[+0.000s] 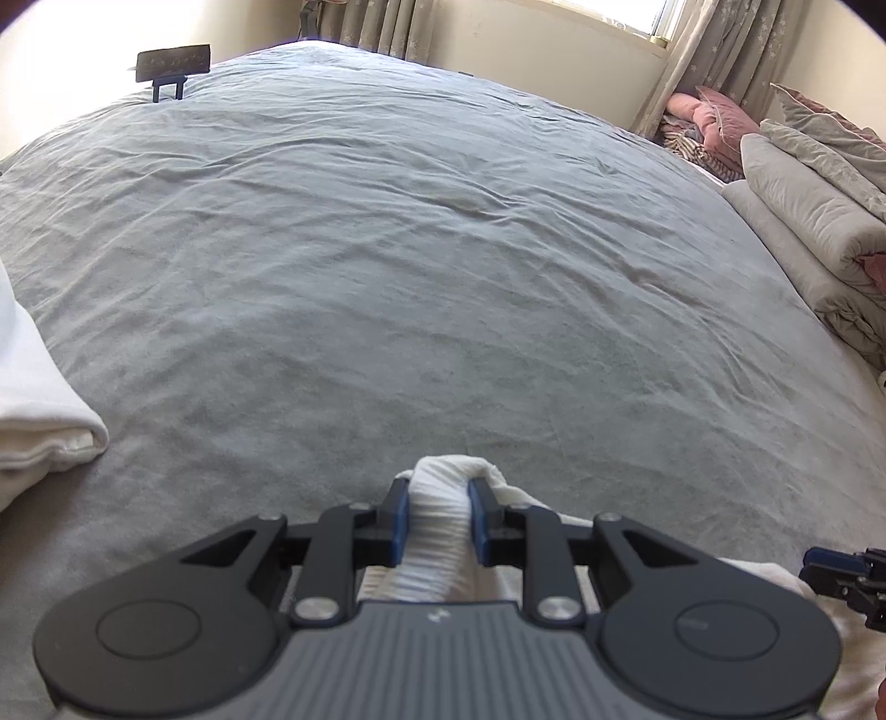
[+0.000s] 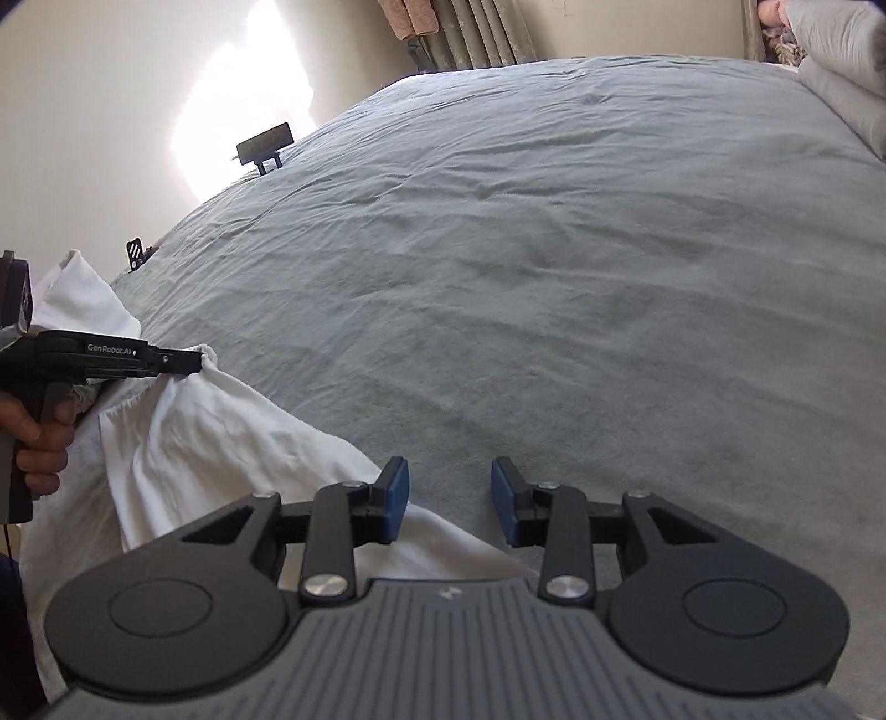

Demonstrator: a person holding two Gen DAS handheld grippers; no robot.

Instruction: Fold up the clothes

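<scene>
A white garment [image 2: 210,437] lies over the near left part of a grey bed cover [image 1: 432,249]. My left gripper [image 1: 438,493] is shut on a bunched fold of the white garment [image 1: 437,515], held between its blue pads. From the right wrist view the left gripper [image 2: 194,360] shows at the left edge, lifting a corner of the cloth, with a hand [image 2: 39,437] on its handle. My right gripper [image 2: 449,479] is open just above the cover, its left finger over the garment's edge and nothing between the pads. The right gripper [image 1: 830,565] pokes in at the left view's lower right.
A folded white cloth [image 1: 39,410] rests at the left edge of the bed. Folded grey quilts [image 1: 814,221] and pink bedding [image 1: 709,122] are stacked at the right. A small dark stand [image 1: 173,63] sits at the far left edge. Curtains [image 1: 720,50] hang behind.
</scene>
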